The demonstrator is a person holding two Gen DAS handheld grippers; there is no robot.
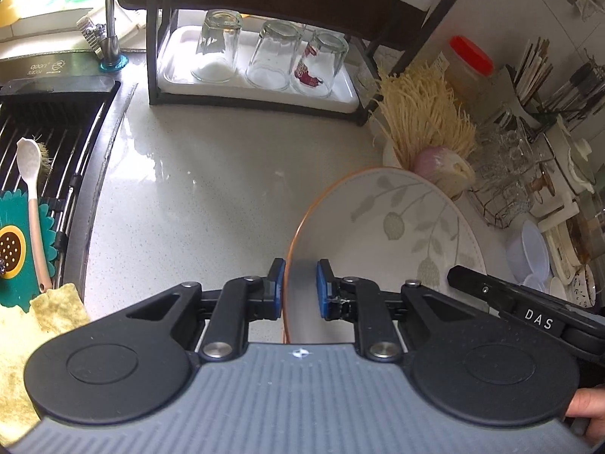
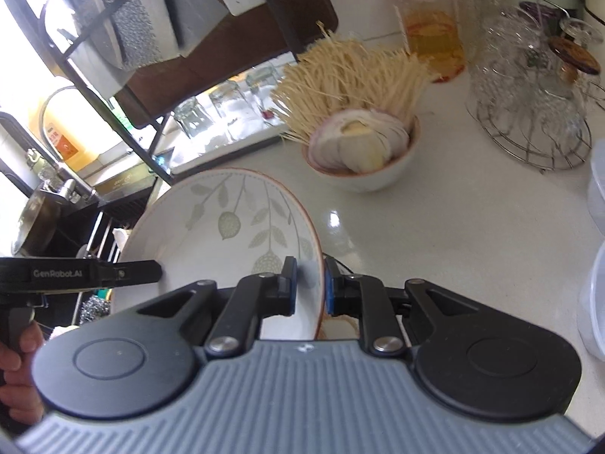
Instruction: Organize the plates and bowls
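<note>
A white plate (image 1: 397, 227) with a grey leaf pattern and an orange rim hangs tilted above the pale counter (image 1: 196, 196). My left gripper (image 1: 300, 283) is shut on its left rim, blue pads on either side of the edge. In the right wrist view the same plate (image 2: 227, 227) is clamped at its right rim by my right gripper (image 2: 310, 283), also shut. Each view catches the other gripper's black body at the plate's far edge. A hand shows at the frame edge in both views.
A white bowl (image 2: 359, 174) of dry noodles and sliced onion stands just beyond the plate. A black rack (image 1: 264, 60) holds three upturned glasses. The sink grid (image 1: 56, 132) with a spoon is at the left. A red-lidded jar (image 2: 427, 19), wire basket of glassware (image 2: 537, 113) and plastic tubs (image 1: 529, 249) crowd the right.
</note>
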